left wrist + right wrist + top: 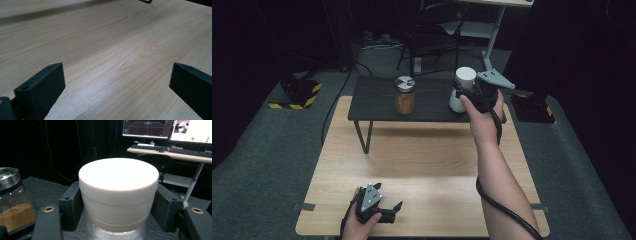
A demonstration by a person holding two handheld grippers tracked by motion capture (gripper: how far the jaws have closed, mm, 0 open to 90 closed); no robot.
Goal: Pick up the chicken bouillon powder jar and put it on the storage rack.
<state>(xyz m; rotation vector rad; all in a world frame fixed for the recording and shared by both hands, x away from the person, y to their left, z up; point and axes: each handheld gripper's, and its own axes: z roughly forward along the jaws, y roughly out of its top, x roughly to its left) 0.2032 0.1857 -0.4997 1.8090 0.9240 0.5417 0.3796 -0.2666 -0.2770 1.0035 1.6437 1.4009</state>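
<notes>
white-lidded jar (118, 195) stands upright, long axis vertical, lid up, on the dark shelf (377, 100) at the far side of the desk (422, 170), right end. broad cream-white cap over a clear glass body. right gripper (472, 92) fingers (71, 205) clamp the cap from both sides. left gripper (384, 210) rests low on the desk, fingers (42, 87) spread wide, nothing between. count: two jars, the second a brown-filled jar (405, 95) with metal lid, standing apart to the left.

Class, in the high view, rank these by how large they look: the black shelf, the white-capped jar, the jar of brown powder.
1. Black shelf, clearly largest.
2. White-capped jar, partly hidden behind the right claw.
3. Jar of brown powder, close to the white one in size.
</notes>
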